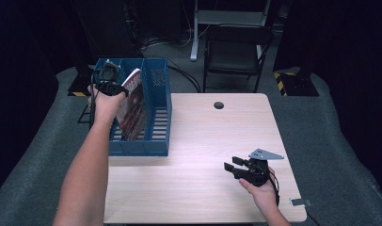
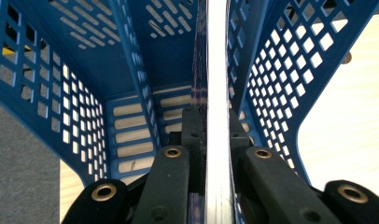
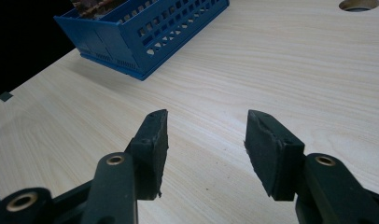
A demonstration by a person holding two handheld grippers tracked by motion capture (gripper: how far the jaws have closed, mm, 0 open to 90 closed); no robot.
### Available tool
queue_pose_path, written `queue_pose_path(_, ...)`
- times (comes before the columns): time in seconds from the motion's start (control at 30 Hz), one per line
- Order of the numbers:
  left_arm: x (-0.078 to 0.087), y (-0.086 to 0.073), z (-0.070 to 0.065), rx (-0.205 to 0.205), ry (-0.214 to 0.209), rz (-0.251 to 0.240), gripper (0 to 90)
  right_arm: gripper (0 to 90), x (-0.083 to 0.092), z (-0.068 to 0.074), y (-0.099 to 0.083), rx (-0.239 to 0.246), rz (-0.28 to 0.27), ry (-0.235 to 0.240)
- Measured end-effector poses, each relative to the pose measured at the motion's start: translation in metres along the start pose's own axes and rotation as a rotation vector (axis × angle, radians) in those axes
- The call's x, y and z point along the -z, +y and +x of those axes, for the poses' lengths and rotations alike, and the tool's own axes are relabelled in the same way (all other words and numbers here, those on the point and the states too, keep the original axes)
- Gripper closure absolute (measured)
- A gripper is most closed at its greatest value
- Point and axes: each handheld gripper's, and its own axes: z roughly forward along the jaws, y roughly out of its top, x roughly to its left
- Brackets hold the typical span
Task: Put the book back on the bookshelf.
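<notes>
A blue slotted file rack [image 1: 158, 84] with three compartments stands at the table's left rear. A thin magazine [image 1: 132, 106] with a reddish cover leans in its middle compartment. My left gripper [image 1: 115, 88] is over the rack, shut on the magazine's top edge. In the left gripper view the magazine's white edge [image 2: 218, 93] runs straight between the two pads and down into the blue rack [image 2: 290, 79]. My right gripper [image 1: 230, 166] rests near the table's front right, open, with nothing between its jaws. In the right gripper view my right gripper [image 3: 206, 140] hangs over bare wood, the rack [image 3: 145, 35] far off.
The light wood table [image 1: 203, 141] has a round cable hole [image 1: 218, 105] at its rear centre. A black chair [image 1: 236, 52] and a desk leg stand behind the table. Grey carpet surrounds it, and cables lie on the floor at the back.
</notes>
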Motion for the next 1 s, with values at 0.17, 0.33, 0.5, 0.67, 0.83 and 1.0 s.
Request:
queue_pose_path(0.17,0.003,-0.004,0.004,0.0,0.002,0.018,83.3,48.8,0.0,0.0,0.0,0.001,0.0,0.005)
queue_pose_path(0.33,0.004,-0.008,0.01,0.007,-0.003,0.014,82.9,48.9,-0.002,0.001,0.0,-0.003,0.003,0.003)
queue_pose_path(0.5,0.004,-0.012,0.01,0.008,-0.012,0.041,80.6,48.8,-0.003,0.001,0.0,0.005,0.009,0.002)
queue_pose_path(0.67,0.011,-0.015,0.009,0.0,-0.01,0.04,80.5,48.8,-0.003,0.0,0.0,0.001,0.009,-0.002)
queue_pose_path(0.83,0.019,-0.022,0.01,-0.022,-0.024,0.06,80.0,48.8,-0.002,0.0,-0.001,-0.003,0.009,-0.004)
queue_pose_path(1.0,0.027,-0.026,0.009,-0.031,-0.021,0.058,80.1,48.8,-0.003,0.0,-0.001,-0.006,0.01,-0.004)
